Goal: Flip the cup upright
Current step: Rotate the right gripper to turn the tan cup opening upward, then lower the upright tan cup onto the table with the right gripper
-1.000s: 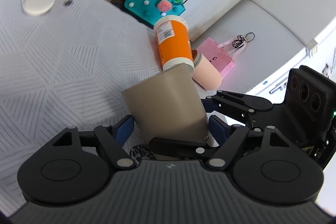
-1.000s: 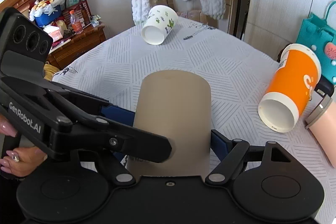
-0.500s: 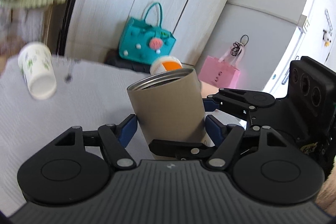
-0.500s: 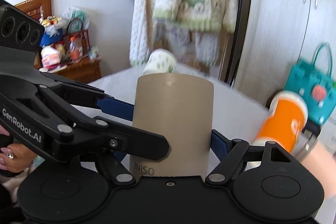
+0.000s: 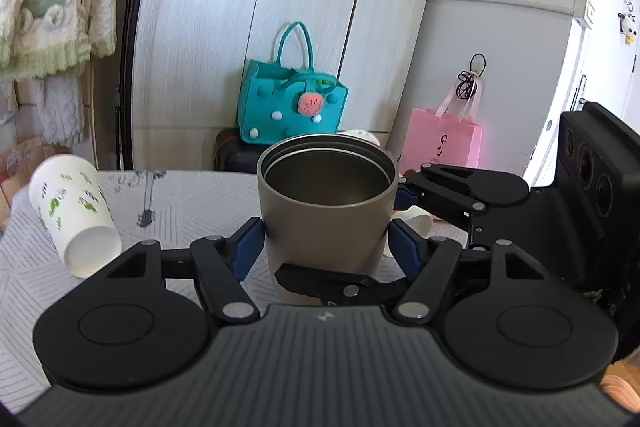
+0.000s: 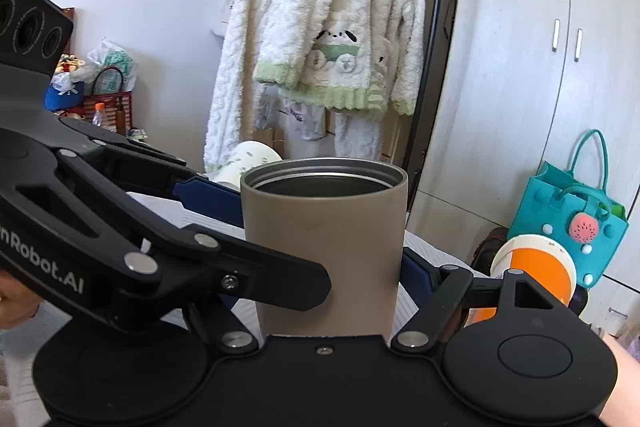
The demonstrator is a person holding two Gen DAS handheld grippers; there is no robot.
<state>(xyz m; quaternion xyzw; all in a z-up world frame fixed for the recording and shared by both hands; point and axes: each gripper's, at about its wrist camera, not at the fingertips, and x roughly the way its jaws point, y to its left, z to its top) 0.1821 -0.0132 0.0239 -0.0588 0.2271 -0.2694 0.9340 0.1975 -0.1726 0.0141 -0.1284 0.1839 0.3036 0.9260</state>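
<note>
Clamping the upright tan cup (image 5: pixel 326 211) are both the left gripper (image 5: pixel 326 247) and right gripper (image 6: pixel 320 267).

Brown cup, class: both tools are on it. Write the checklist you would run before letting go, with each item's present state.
1. Brown cup upright, mouth up: ok.
2. Left tool pads on both its sides: ok.
3. Right tool also clamps it: ok.
4. Base resting on the table: cannot tell, base hidden.
5. White cup lying clear of it: ok.
6. Orange cup clear of it: ok.
</note>
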